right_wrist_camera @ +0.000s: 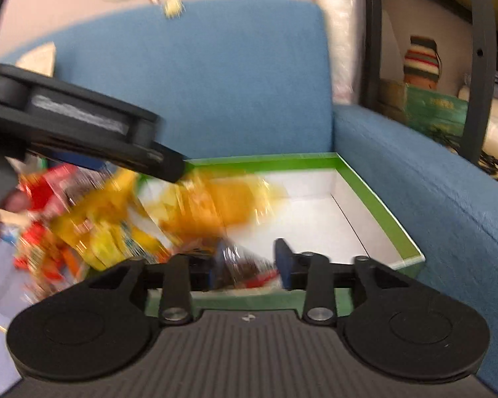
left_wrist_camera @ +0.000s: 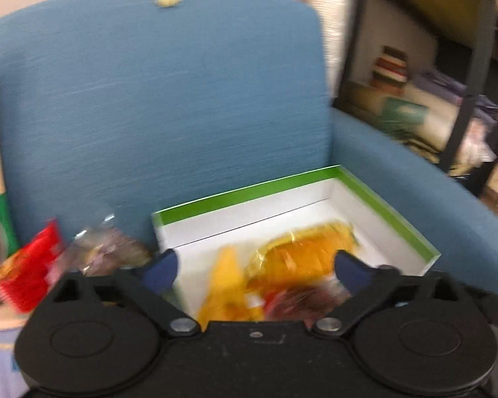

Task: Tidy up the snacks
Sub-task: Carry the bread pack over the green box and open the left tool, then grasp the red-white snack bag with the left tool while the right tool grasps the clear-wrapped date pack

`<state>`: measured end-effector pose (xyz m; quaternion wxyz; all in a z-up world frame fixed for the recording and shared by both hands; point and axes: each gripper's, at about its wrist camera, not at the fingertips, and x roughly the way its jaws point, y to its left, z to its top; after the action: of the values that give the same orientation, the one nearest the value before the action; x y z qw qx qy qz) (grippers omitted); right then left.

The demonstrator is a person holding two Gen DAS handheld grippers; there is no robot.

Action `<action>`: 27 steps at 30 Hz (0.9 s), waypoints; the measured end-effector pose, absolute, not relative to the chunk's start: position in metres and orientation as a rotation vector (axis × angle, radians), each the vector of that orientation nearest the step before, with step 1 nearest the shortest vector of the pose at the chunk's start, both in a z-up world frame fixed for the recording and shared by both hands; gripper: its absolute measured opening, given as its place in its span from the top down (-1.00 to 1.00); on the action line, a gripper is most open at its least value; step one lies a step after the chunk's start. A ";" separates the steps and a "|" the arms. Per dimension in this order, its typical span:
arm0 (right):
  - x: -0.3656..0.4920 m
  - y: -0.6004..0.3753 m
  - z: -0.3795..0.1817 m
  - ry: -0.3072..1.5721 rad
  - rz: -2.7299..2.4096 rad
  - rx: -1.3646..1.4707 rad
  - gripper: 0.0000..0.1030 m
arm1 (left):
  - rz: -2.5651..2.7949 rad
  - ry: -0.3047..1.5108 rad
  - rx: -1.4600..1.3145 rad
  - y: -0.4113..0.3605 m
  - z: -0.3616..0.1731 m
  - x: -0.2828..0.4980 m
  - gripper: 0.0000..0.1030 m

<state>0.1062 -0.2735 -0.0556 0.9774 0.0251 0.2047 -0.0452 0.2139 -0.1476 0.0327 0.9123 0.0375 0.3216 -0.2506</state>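
Between my right gripper (right_wrist_camera: 249, 263) jaws, nearest the lens, a clear bag of dark snacks (right_wrist_camera: 240, 265) lies; the jaws stand apart on either side of it, and through the blur I cannot tell whether a pad touches it. My left gripper (left_wrist_camera: 254, 267) is wide apart and holds nothing, hovering over the near part of the box (left_wrist_camera: 391, 205), a white tray with a green rim resting on the seat of the blue armchair (left_wrist_camera: 169, 99). An orange bag (left_wrist_camera: 302, 252) and a yellow bag (left_wrist_camera: 225, 285) already lie inside. To do this well, I judge I should lift clear without dragging the packets back out, then fetch the red bag (left_wrist_camera: 33, 275) and the clear bag (left_wrist_camera: 106, 252) waiting left of the box. Crowding is the trouble: my left gripper crosses the right view above the pile, and the armrest hems in the far side.
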 end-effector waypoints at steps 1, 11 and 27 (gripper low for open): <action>0.102 -0.274 -0.058 0.396 -0.098 0.062 -1.00 | -0.515 0.668 0.073 -0.141 0.030 0.212 -1.00; 0.079 -0.251 -0.031 0.316 -0.014 0.082 -1.00 | -0.505 0.645 0.013 -0.092 0.053 0.176 -1.00; 0.073 -0.162 -0.063 0.525 0.283 0.096 -1.00 | -0.265 0.726 -0.025 0.032 0.019 0.135 -1.00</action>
<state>0.0731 -0.1625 -0.0629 0.9547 0.0472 0.2585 0.1396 0.1347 0.0318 0.0190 0.9262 -0.0124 0.3538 -0.1294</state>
